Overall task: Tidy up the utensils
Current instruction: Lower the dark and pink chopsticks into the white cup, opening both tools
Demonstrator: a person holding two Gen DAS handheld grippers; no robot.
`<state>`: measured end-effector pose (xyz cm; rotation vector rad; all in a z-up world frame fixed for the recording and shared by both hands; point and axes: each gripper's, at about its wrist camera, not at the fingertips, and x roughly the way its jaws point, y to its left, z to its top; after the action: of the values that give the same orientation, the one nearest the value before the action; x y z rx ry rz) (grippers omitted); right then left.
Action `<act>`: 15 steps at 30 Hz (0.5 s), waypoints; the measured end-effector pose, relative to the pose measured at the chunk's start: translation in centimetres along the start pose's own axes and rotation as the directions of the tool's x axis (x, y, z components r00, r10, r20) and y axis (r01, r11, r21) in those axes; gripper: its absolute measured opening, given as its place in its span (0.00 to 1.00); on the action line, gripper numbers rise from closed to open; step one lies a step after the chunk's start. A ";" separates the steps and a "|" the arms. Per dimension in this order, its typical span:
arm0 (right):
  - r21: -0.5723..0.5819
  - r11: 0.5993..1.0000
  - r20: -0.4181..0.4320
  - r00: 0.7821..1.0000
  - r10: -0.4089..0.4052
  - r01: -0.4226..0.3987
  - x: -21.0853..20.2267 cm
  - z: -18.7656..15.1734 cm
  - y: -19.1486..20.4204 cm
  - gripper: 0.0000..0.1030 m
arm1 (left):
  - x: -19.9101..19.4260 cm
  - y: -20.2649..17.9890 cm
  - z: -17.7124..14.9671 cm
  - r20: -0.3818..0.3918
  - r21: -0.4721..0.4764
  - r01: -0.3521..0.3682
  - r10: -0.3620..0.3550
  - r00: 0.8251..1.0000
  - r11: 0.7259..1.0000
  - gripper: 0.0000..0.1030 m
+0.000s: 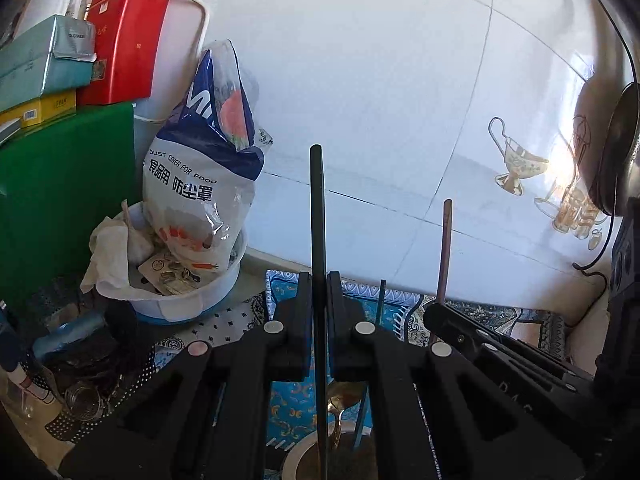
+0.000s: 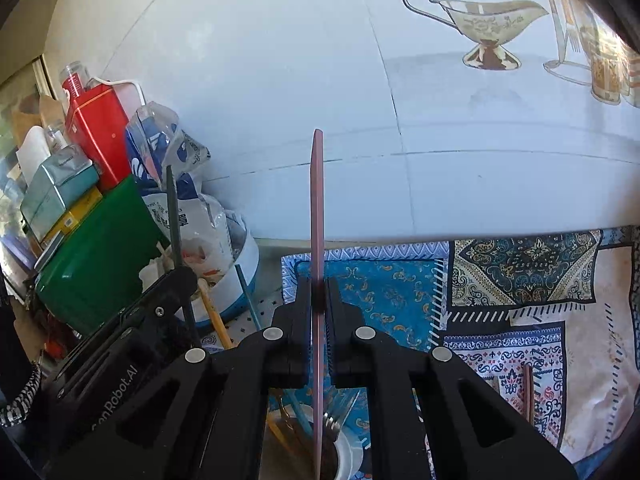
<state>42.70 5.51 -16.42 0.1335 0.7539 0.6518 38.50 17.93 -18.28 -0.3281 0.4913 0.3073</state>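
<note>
Food bag (image 1: 200, 184) at 9 o'clock reads "DUST COVER FOR FOOD". Left claw (image 1: 319, 280) clenched on upright dark chopstick (image 1: 318, 208); right claw (image 2: 318, 284) clenched on pinkish chopstick (image 2: 317, 200), both above cup (image 2: 348, 456). Red box (image 1: 124, 40) at 10 o'clock.

The wall (image 1: 380, 80) is glossy white tile with a smooth glaze. The cloth (image 2: 520, 300) on the counter is matt woven fabric with a printed pattern. The bag (image 1: 200, 168) is shiny, crinkled plastic. The red tin (image 1: 124, 40) looks like glossy painted metal. Both grippers (image 1: 319, 300) (image 2: 318, 300) are matt black plastic with smooth metal pins.
</note>
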 end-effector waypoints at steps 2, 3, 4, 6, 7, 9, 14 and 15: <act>-0.004 1.000 -0.014 1.000 -0.005 0.005 0.0 -0.4 -0.2 0.06 | 0.1 0.1 -0.5 -0.008 0.005 0.004 -0.004 1.000 1.000 0.05; -0.007 1.000 -0.021 1.000 -0.006 0.006 -0.1 -0.6 -0.2 0.06 | 0.1 0.1 -0.7 -0.019 0.010 0.006 -0.006 1.000 1.000 0.05; -0.010 1.000 -0.028 1.000 -0.006 0.005 -0.2 -0.8 -0.3 0.06 | 0.0 0.0 -1.0 -0.028 0.014 0.010 -0.010 1.000 1.000 0.05; -0.024 1.000 -0.049 0.999 -0.007 0.006 -0.5 -1.1 -0.3 0.06 | -0.2 0.0 -1.6 -0.058 0.028 0.021 -0.020 0.998 0.999 0.05; -0.036 0.999 -0.059 0.998 -0.008 0.006 -0.6 -1.3 -0.1 0.06 | -0.3 0.0 -1.9 -0.072 0.036 0.028 -0.025 0.997 0.999 0.05; -0.054 0.999 -0.084 0.996 -0.002 -0.003 -0.9 -1.7 0.0 0.06 | -0.6 0.0 -2.6 -0.111 0.050 0.044 -0.039 0.993 0.998 0.05; -0.099 0.995 -0.147 0.989 0.004 -0.018 -1.6 -2.9 0.4 0.06 | -0.9 0.2 -4.0 -0.226 0.057 0.087 -0.072 0.971 0.995 0.04; -0.106 0.994 -0.164 0.986 0.006 -0.023 -1.8 -3.1 0.5 0.06 | -1.0 0.4 -4.2 -0.249 0.050 0.095 -0.080 0.965 0.994 0.04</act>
<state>39.38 4.50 -17.50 -0.0141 0.8744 0.7220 35.83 16.51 -21.39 -0.3291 0.7282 0.1650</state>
